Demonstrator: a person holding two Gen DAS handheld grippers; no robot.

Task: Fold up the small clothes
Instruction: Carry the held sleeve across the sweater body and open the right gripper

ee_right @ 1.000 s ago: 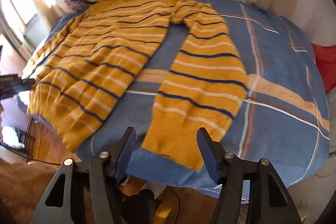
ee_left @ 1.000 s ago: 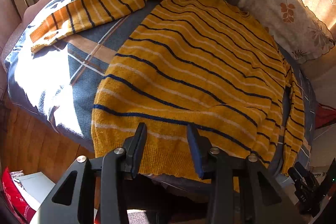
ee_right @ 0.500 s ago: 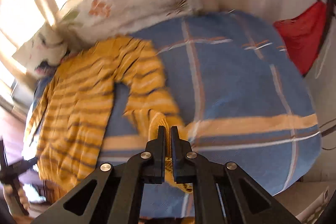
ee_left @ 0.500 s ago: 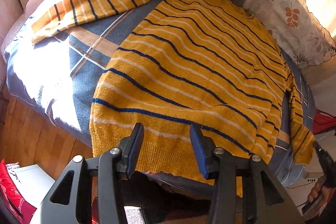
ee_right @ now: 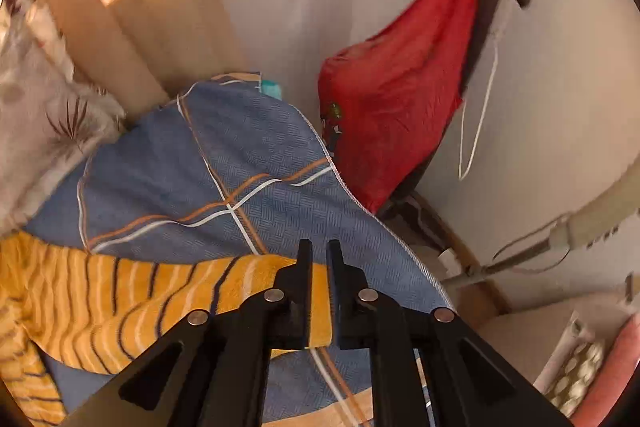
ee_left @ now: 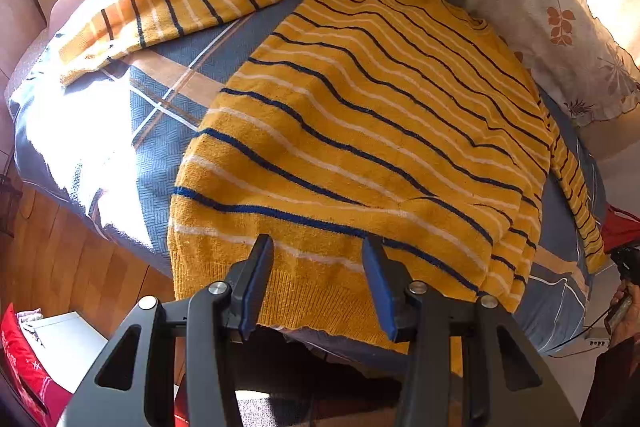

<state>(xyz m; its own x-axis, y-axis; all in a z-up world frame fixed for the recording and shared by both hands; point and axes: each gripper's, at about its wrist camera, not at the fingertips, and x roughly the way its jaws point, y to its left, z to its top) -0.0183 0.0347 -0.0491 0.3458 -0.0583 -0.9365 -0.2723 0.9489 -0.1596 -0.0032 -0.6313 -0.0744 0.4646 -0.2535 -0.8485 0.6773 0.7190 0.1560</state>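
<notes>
Sweater (ee_left: 372, 131) yellow, navy/white stripes, flat on bed (ee_left: 160, 107); left gripper (ee_left: 318, 283) apart at 6 o'clock hem, right gripper (ee_right: 319, 291) clamped on sleeve (ee_right: 132, 303).

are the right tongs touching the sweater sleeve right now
Touching. The right wrist view shows the right tongs shut on the sweater sleeve.

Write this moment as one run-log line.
left tool: open over sweater hem | right tool: shut on sleeve | bed: sweater spread flat
</notes>
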